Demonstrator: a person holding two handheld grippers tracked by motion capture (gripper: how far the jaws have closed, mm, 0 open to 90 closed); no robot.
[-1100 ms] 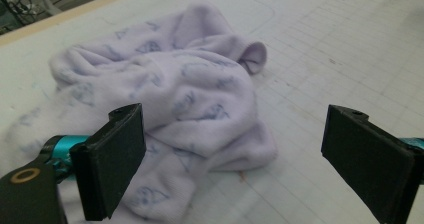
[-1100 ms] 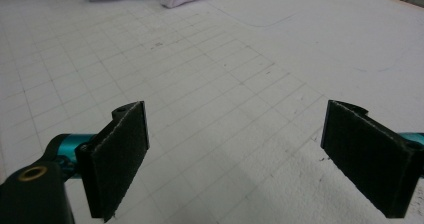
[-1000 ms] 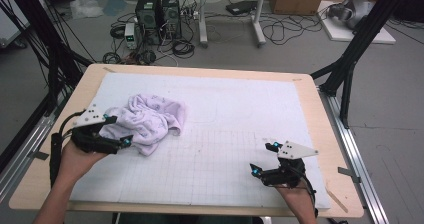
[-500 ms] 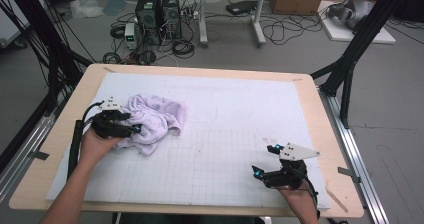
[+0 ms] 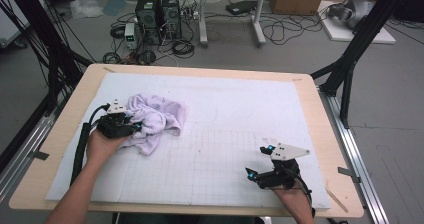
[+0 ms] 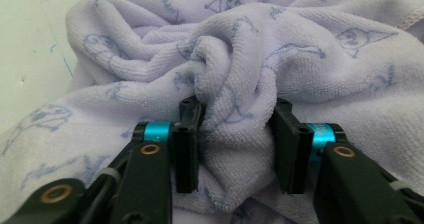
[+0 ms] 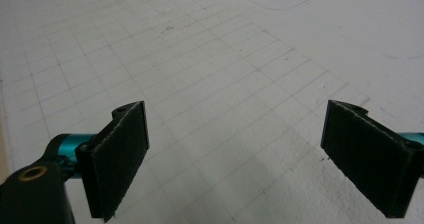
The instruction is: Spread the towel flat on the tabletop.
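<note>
Since a second ago, when it hung wide open at the near-left edge of the crumpled lilac terry towel (image 5: 156,118), the left gripper (image 5: 125,128) has moved in over the cloth, and its jaws have just been closing so that they now pinch a thick fold between the pads. Pale blue line drawings dot the towel, none readable as writing. Bunched on the left of the white gridded mat (image 5: 240,134), it shows no clear long axis, while the right gripper (image 5: 258,165) gapes empty near the front right.

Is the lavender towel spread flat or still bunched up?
Bunched up. The towel lies in a crumpled heap of folds on the white mat, and the left gripper, whose jaws have just been closing, pinches a thick fold of it.
</note>
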